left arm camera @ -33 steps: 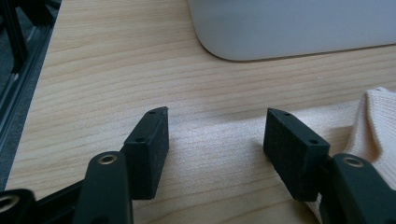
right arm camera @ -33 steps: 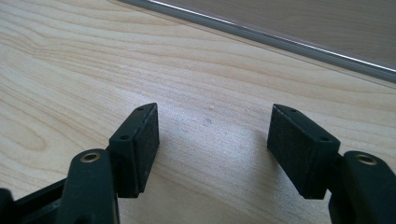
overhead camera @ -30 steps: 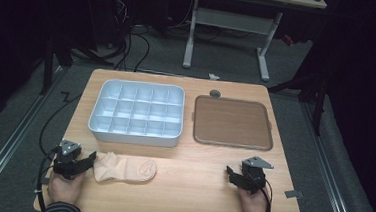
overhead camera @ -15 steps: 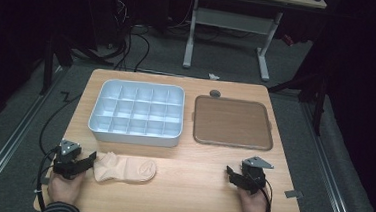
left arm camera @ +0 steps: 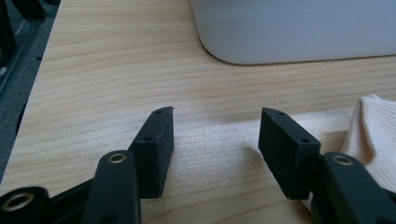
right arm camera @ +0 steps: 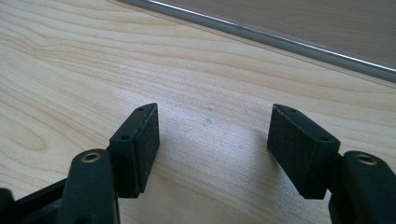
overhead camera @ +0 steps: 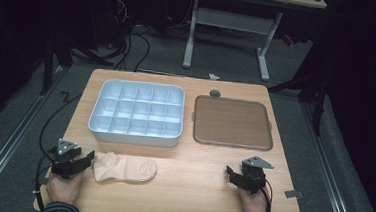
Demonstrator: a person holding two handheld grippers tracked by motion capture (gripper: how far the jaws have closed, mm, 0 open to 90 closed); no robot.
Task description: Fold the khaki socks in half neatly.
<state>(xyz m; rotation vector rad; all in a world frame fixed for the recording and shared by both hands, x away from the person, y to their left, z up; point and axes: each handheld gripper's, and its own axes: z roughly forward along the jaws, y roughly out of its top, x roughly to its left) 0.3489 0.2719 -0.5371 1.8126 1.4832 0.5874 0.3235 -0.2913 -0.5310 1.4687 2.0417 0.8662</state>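
A cream sock lies flat near the table's front left, below the white tray. My left gripper rests on the table at the sock's left end, its jaws pointing right toward it. In the left gripper view the jaws stand apart over bare wood, and the sock's ribbed edge lies just outside the right-hand jaw. These jaws have just been closing a little, with nothing between them. My right gripper sits at the front right, and its jaws are open over bare wood.
A white tray with several compartments stands at the back left; its rounded wall is close ahead of the left jaws. A flat brown tray lies at the back right, with its rim ahead of the right jaws.
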